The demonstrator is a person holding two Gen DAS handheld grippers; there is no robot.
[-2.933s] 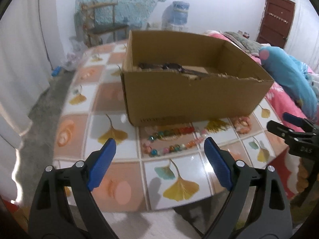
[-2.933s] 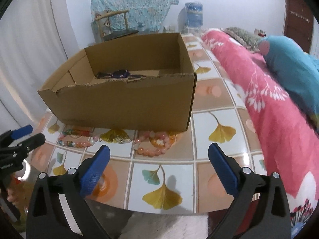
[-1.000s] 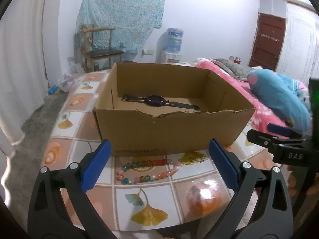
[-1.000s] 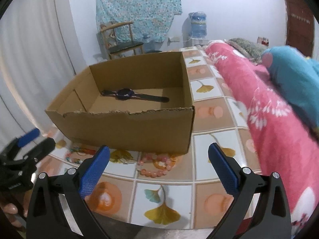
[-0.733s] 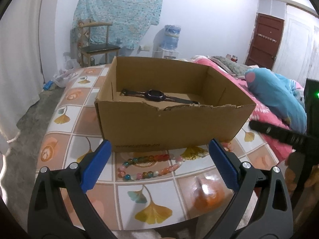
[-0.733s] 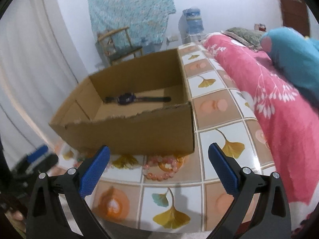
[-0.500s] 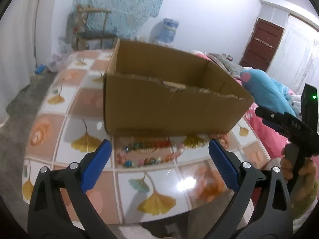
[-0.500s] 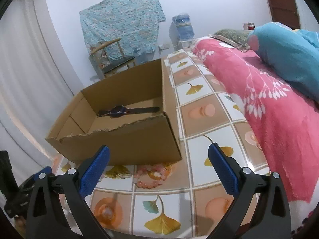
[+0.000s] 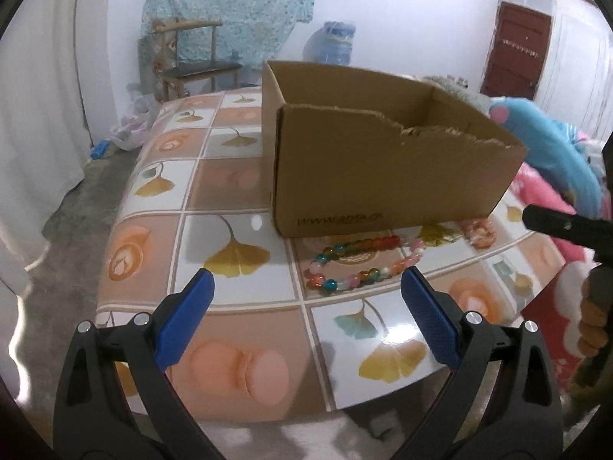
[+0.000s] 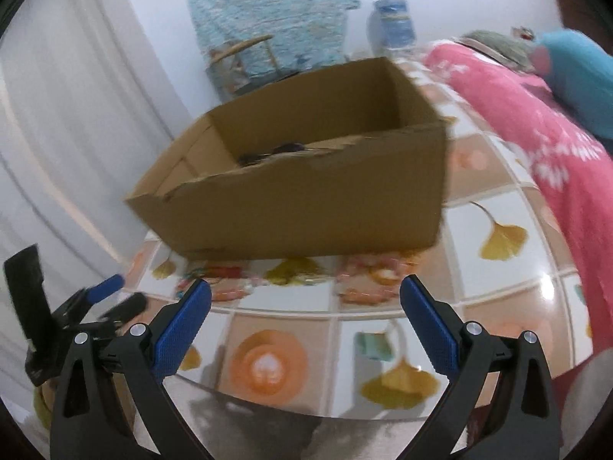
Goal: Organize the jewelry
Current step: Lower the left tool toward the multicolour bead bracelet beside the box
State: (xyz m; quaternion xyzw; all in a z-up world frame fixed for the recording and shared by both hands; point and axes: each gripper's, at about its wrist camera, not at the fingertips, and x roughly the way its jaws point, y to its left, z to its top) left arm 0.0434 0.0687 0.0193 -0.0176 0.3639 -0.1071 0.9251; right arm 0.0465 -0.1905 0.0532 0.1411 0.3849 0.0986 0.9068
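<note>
An open cardboard box (image 9: 383, 176) stands on the tiled table; it also shows in the right wrist view (image 10: 306, 199), with a dark watch (image 10: 276, 151) just visible inside. A multicoloured bead bracelet (image 9: 364, 260) lies in front of the box, and a pink bead bracelet (image 9: 479, 230) lies to its right, blurred in the right wrist view (image 10: 367, 276). My left gripper (image 9: 306, 318) is open and empty, low over the table's front edge, left of the multicoloured bracelet. My right gripper (image 10: 304, 318) is open and empty, in front of the pink bracelet.
The table (image 9: 237, 306) has a glossy ginkgo-leaf tile pattern. A bed with a pink blanket (image 10: 536, 134) and a blue pillow (image 9: 555, 153) lies to the right. A wooden chair (image 9: 191, 57) and a water bottle (image 9: 333, 46) stand behind.
Both grippers dropped lower toward the table's front edge. The left view swung left; the right view tilted down and is blurred. Both stay open.
</note>
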